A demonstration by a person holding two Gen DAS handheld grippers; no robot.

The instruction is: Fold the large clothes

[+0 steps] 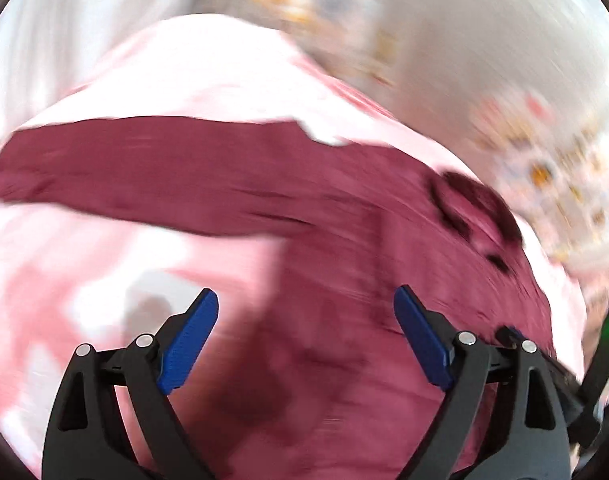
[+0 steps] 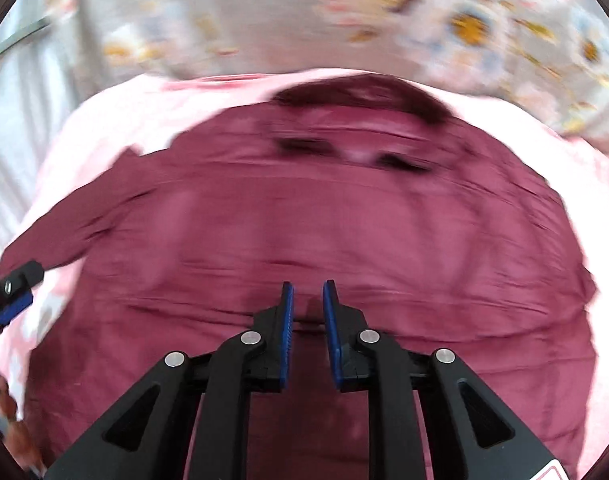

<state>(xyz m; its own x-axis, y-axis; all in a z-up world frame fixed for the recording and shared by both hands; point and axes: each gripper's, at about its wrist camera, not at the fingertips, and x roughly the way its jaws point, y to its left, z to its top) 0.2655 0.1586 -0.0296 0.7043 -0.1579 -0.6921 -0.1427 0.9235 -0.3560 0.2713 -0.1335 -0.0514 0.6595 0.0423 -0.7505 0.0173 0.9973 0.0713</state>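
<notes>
Large maroon woven long-sleeved shirt [image 2: 304, 220] lay spread flat, collar far, one sleeve stretched sideways, on soft pink bed sheet [image 1: 208, 64]. Hovered above: left gripper [image 1: 306, 340], jaws wide apart, empty; right gripper [image 2: 307, 336], jaws narrowly parted, gripping nothing. Beyond, blurred floral cloth [image 2: 444, 20].

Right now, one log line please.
shirt: spread flat on pink sheet | left gripper: open, empty | right gripper: nearly closed, empty
</notes>
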